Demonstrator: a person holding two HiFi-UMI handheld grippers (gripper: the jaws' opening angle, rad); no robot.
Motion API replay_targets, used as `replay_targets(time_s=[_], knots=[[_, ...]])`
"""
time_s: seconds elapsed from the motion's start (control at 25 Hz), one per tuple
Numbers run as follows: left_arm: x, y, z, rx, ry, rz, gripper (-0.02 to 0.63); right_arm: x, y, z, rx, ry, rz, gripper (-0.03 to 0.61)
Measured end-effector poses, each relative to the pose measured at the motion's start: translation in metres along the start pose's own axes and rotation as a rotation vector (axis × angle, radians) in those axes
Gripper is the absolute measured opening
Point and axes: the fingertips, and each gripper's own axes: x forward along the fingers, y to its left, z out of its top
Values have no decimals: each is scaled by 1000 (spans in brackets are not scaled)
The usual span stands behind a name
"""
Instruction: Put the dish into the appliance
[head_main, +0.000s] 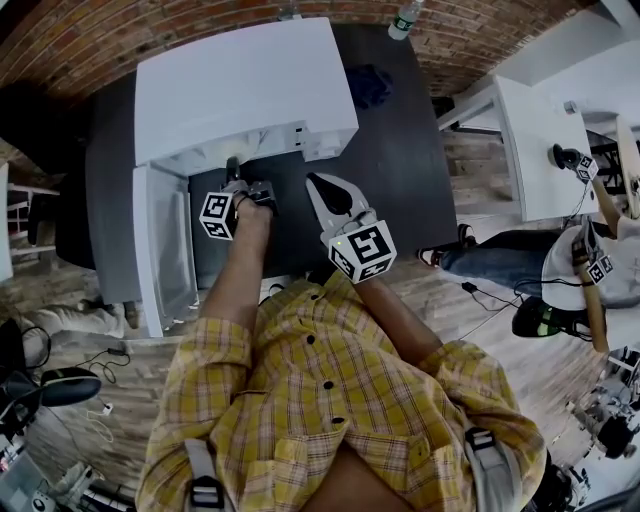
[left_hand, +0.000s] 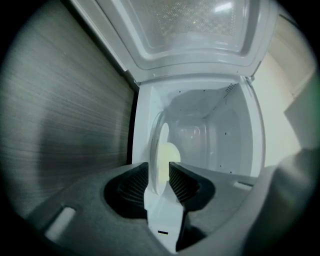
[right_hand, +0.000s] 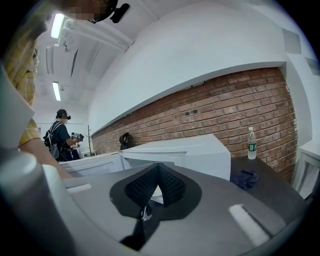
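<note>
Between the ribbed black pads of the left gripper (left_hand: 159, 169) stands the pale round glass dish (left_hand: 161, 150), seen edge-on. Its far part reaches into the open cavity of the white microwave oven (left_hand: 220, 135). The pads are spread; whether either touches the rim cannot be made out. From the head view the dish is hidden. The oven door (head_main: 160, 250) hangs open toward the near left corner of the dark desk (head_main: 400, 160). The right gripper (right_hand: 159, 167) is held back near the desk's near edge, tips pressed together, pinching nothing. A clear plastic bottle (right_hand: 251, 143) and a dark blue cloth (right_hand: 245, 177) sit by the far edge.
</note>
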Motion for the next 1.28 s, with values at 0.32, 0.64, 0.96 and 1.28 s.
replay_targets(time_s=[0.32, 0.64, 0.96, 1.28], knots=[[-17, -3, -1, -10, 9, -6, 124, -6, 7, 1, 5, -10, -5, 5], [-50, -24, -8, 18, 55, -38, 94, -16, 17, 7, 6, -22, -30, 5], [-84, -53, -18, 70, 143, -81, 0, -21, 35, 8, 20, -37, -37, 5], [-117, -87, -32, 162, 246, -140, -2, -30, 52, 8, 16, -49, -46, 5]])
